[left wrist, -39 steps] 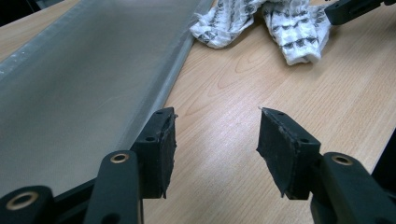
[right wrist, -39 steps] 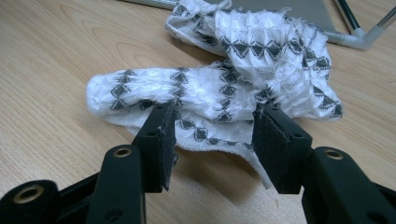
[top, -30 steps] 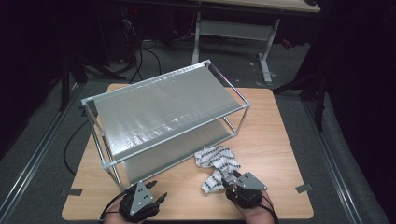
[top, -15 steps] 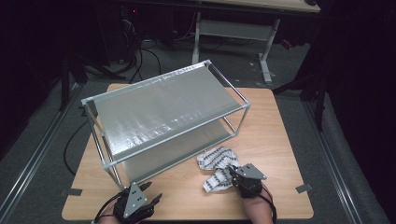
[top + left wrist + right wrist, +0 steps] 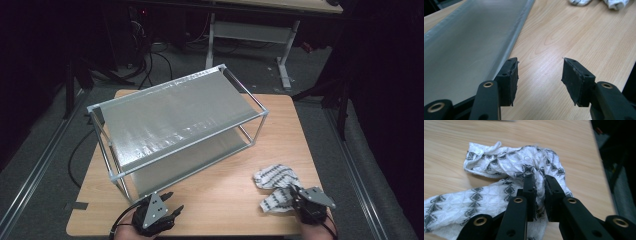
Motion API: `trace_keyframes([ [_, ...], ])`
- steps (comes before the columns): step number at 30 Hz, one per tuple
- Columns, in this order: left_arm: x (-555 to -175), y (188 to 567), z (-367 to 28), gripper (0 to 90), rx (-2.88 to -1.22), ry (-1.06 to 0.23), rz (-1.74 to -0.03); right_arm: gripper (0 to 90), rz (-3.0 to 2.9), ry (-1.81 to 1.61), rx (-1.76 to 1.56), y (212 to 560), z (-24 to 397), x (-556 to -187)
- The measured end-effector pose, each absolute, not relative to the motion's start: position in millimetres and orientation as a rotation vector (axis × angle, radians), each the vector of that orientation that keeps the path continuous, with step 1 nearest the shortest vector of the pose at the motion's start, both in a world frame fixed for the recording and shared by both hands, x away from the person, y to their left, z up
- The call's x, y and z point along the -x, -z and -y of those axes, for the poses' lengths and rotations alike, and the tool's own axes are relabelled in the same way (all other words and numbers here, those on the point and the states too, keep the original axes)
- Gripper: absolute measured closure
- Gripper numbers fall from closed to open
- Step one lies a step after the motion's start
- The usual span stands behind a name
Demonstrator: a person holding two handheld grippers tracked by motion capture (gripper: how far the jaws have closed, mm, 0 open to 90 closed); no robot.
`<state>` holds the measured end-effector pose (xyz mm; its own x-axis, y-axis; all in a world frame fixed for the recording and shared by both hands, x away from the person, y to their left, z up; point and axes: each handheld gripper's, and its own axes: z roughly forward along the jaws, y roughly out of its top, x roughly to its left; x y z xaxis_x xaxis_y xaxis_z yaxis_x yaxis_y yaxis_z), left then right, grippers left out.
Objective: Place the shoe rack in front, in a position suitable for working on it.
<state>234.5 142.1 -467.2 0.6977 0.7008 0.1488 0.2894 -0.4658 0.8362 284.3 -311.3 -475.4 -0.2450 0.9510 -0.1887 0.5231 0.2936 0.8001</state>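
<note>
A white cloth with a dark diamond pattern lies crumpled on the wooden table near its front right corner. My right gripper sits at the cloth's near edge. In the right gripper view the jaws are shut on a bunched fold of the cloth. My left gripper rests at the front edge of the table, left of centre. Its jaws are open with bare wood between them, and the left jaw is close to the rim of the rack's lower shelf.
A two-tier metal rack with grey shelves stands askew across the middle of the table. Bare wood lies between the rack and the cloth. The table's right edge is close beyond the cloth. Dark floor, cables and another table's legs lie behind.
My right gripper has slid to the right along the front edge, and the cloth has come with it toward the front right corner. The left gripper has stayed put.
</note>
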Motion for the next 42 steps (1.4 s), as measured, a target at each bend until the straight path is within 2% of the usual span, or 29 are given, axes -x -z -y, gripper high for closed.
trace_keyframes([
  [5, -237.0, 465.9, -136.4, 46.7, -2.057, -0.608, -0.742, 78.9, -1.821, -0.774, -1.369, 474.0, 337.6, -277.1],
  [6, -237.6, 465.2, -133.5, 47.1, -2.064, -0.603, -0.740, 73.8, -1.804, -0.782, -1.387, 473.9, 345.3, -274.5],
  [7, -237.6, 465.2, -133.5, 47.6, -2.064, -0.603, -0.740, 73.8, -1.804, -0.782, -1.387, 473.9, 345.3, -274.5],
  [8, -236.6, 462.8, -132.0, 47.7, -2.069, -0.613, -0.739, 67.7, -1.789, -0.811, -1.387, 471.7, 348.0, -272.1],
  [15, -222.3, 453.1, -141.7, 48.1, -2.048, -0.683, -0.756, 52.4, -1.786, -0.919, -1.322, 455.4, 327.4, -276.3],
  [21, -202.4, 444.2, -164.9, 48.5, -2.017, -0.745, -0.809, 48.1, -1.840, -1.026, -1.264, 445.5, 296.6, -293.9],
  [23, -188.4, 439.2, -185.4, 48.6, -1.989, -0.786, -0.875, 47.2, -1.861, -1.047, -1.239, 443.8, 285.9, -301.0],
  [27, -168.4, 438.1, -218.3, 48.9, -1.905, -0.812, -1.049, 51.6, -1.880, -1.070, -1.217, 441.1, 266.1, -315.9],
  [29, -160.7, 438.1, -234.0, 48.1, -1.875, -0.870, -1.116, 53.5, -1.883, -1.082, -1.195, 438.3, 257.4, -323.2],
  [32, -166.0, 435.3, -255.4, 44.1, -1.816, -0.910, -1.191, 53.4, -1.878, -1.092, -1.150, 429.6, 246.8, -337.5],
  [36, -192.7, 436.7, -264.2, 39.3, -1.825, -0.896, -1.230, 45.4, -1.902, -1.062, -1.158, 419.4, 239.7, -375.9],
  [40, -212.2, 434.6, -261.2, 39.1, -1.827, -0.881, -1.219, 42.2, -1.888, -1.053, -1.259, 415.1, 238.6, -423.9],
  [42, -218.2, 431.5, -261.5, 43.6, -1.836, -0.865, -1.202, 42.0, -1.894, -1.033, -1.274, 416.3, 231.8, -444.5],
])
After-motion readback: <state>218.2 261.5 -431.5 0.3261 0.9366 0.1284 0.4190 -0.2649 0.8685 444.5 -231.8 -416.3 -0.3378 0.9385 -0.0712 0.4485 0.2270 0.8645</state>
